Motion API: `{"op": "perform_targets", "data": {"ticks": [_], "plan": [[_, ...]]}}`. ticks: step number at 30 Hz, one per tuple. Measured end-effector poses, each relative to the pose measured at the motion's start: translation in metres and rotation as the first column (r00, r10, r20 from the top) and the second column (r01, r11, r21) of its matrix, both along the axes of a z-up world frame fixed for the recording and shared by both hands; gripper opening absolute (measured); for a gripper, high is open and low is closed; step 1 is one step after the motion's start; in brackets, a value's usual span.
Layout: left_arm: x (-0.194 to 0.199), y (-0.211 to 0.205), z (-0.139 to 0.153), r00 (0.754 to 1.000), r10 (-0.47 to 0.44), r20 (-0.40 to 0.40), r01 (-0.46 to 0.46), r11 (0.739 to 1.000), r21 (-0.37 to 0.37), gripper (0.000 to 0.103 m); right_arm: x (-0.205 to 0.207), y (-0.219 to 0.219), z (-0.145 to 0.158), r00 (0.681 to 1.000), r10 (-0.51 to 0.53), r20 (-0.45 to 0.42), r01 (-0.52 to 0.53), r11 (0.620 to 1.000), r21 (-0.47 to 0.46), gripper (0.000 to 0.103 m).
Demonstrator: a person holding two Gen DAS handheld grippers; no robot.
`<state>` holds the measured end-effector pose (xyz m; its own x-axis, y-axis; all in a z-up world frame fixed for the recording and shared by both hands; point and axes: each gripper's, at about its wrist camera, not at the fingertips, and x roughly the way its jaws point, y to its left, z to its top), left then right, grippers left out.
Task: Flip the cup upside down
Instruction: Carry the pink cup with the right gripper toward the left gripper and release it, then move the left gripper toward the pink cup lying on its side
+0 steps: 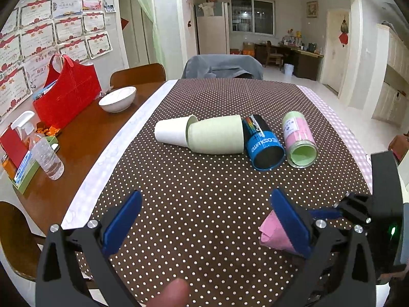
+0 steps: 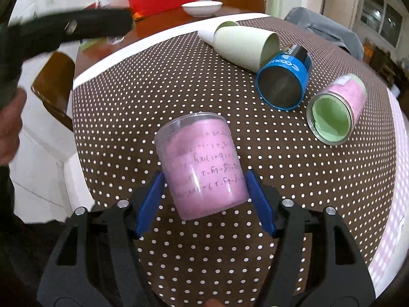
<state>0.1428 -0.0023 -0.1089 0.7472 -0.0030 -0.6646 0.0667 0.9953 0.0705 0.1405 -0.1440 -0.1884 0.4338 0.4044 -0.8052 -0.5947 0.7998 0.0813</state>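
One view alone shows the pink cup [image 2: 203, 166] upright between blue fingers [image 2: 150, 199].

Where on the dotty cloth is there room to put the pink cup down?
The near part of the cloth, between the left gripper and the lying cups, is bare. Crowded: the row of white cup, green cup, blue can and jar. The right gripper brackets the pink cup.

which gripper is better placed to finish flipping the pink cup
Right. The right gripper already brackets the pink-lined clear cup, its blue fingers on either side, though contact is hard to confirm. The left gripper is open and holds nothing, with the cup only at its right edge.
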Motion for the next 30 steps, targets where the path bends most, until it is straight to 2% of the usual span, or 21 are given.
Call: {"op": "perform_targets", "data": {"ticks": [1, 3, 17, 30], "plan": [[-0.003, 0.0, 0.0, 1.0, 0.001, 0.001, -0.001, 1.0, 0.001, 0.099, 0.0, -0.003, 0.002, 1.0, -0.015, 0.001, 0.015, 1.0, 0.01, 0.096], [-0.008, 0.0, 0.001, 1.0, 0.001, 0.007, -0.001, 1.0, 0.002, 0.099, -0.003, -0.006, 0.009, 0.999, -0.04, 0.016, 0.04, 0.999, 0.026, 0.097], [-0.051, 0.003, 0.019, 0.997, -0.009, 0.075, 0.009, 1.0, 0.001, 0.099, -0.042, -0.019, 0.059, 0.972, -0.193, 0.131, 0.174, 0.974, 0.145, 0.097], [-0.072, 0.001, 0.042, 0.989, -0.027, 0.142, 0.034, 0.998, -0.046, 0.099, -0.074, -0.036, 0.096, 0.915, -0.339, 0.22, 0.291, 0.93, 0.224, 0.097]]}}
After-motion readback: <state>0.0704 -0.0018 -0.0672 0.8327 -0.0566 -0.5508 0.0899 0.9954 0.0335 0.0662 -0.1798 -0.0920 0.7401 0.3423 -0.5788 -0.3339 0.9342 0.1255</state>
